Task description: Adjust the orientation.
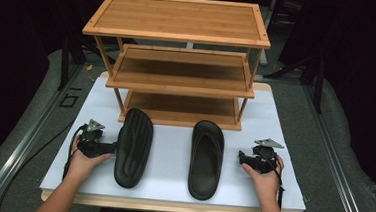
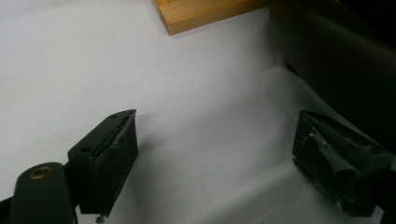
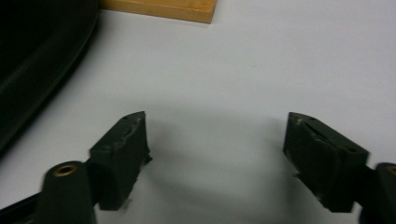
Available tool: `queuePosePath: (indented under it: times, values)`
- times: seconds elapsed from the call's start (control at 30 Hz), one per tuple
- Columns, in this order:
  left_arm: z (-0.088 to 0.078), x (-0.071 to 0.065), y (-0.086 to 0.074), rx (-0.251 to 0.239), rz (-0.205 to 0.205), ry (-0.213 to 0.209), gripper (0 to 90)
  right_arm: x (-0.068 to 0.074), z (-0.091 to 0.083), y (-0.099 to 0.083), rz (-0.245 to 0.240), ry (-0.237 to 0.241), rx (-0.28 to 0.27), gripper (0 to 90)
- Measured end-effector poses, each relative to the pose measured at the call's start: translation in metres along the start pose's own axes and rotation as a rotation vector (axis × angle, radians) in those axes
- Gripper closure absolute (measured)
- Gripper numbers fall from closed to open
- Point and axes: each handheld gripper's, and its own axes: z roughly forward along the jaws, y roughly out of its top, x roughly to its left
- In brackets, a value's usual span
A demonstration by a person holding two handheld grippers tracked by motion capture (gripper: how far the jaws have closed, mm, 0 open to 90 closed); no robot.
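Resting on the white table point(image 1: 172, 155), two black slippers lie side by side before the bamboo shelf rack point(image 1: 179, 60). Left slipper point(image 1: 134, 147) appears sole-up, though the view is dim; right slipper point(image 1: 206, 160) lies footbed-up. Left gripper point(image 1: 104, 148) sits just beside the left slipper, jaws wide, nothing between them. Right gripper point(image 1: 242, 159) stands near the right slipper, jaws wide, empty.

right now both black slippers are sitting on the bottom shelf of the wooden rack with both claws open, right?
Not quite: the high view shows the left slipper and right slipper lying on the white table in front of the wooden rack, not on its shelf. Both claws are open.
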Motion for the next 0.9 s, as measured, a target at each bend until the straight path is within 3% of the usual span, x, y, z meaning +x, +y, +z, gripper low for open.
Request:
queuePosePath:
  times: [0.1, 0.17, 0.23, 0.33, 0.37, 0.5, 0.53, 0.73, 0.83, 0.9]
  values:
    - [0.0, 0.0, 0.0, 0.002, -0.003, -0.001, 15.5, 0.002, -0.002, 0.0, -0.021, 0.011, -0.004, 29.6]
    - [-0.003, 0.002, -0.001, -0.018, -0.029, 0.025, 22.1, 0.006, -0.006, 0.0, -0.055, -0.021, -0.011, 32.0]
    - [-0.005, 0.002, -0.001, -0.03, -0.042, 0.024, 28.2, 0.008, -0.012, 0.0, -0.048, 0.0, -0.041, 37.4]
    - [-0.015, 0.002, 0.001, -0.07, -0.072, 0.011, 28.1, 0.011, -0.022, 0.002, -0.046, 0.018, -0.082, 38.8]
    - [-0.015, 0.002, 0.001, -0.07, -0.072, 0.011, 28.1, 0.013, -0.025, 0.002, -0.05, 0.003, -0.088, 38.7]
    - [-0.027, 0.001, 0.003, -0.133, -0.133, -0.078, 28.2, 0.017, -0.031, 0.002, -0.064, 0.02, -0.102, 39.5]
    - [-0.035, -0.002, 0.004, -0.144, -0.122, -0.089, 28.2, 0.019, -0.034, 0.002, -0.068, 0.03, -0.102, 39.5]
    - [-0.052, -0.013, 0.012, -0.217, -0.107, -0.098, 26.9, 0.021, -0.039, 0.003, -0.055, 0.044, -0.106, 41.7]
    - [-0.055, -0.016, 0.017, -0.203, -0.145, -0.156, 26.0, 0.024, -0.042, 0.005, -0.047, 0.055, -0.111, 42.2]
    - [-0.055, -0.017, 0.017, -0.189, -0.152, -0.154, 23.9, 0.025, -0.044, 0.007, -0.046, 0.066, -0.108, 42.6]
